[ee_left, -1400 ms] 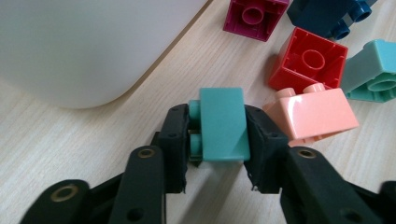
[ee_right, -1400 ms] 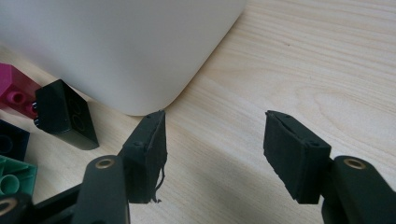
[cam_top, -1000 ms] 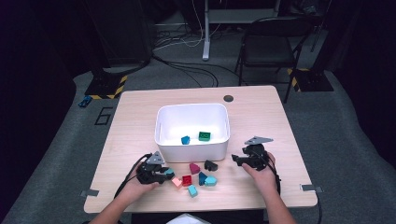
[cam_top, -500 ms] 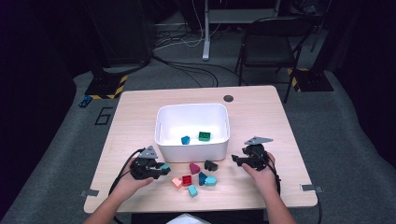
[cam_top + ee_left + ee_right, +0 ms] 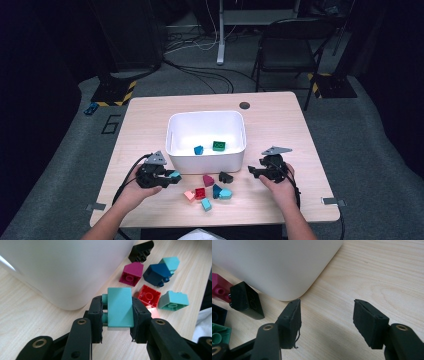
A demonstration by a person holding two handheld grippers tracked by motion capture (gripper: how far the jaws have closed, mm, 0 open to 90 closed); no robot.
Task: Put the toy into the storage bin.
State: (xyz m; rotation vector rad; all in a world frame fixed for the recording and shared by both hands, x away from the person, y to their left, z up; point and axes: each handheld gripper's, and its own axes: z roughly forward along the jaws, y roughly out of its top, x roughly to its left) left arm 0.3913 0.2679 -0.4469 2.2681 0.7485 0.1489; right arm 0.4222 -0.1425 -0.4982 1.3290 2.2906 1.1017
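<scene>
Left gripper (image 5: 117, 312) clamped on a smooth teal slope brick (image 5: 120, 307), held clear of the tabletop.

Its matte black pads press the brick's two sides, studs poking towards the left pad. Just beyond it rises the glossy, round-cornered wall of the white bin (image 5: 62, 270). To its right lie loose plastic bricks: magenta (image 5: 131, 274), navy (image 5: 157, 273), red (image 5: 149, 295). The right gripper (image 5: 326, 322) rests with jaws apart and empty over pale wood-grain table (image 5: 367, 272), a black brick (image 5: 245, 300) to its left.
</scene>
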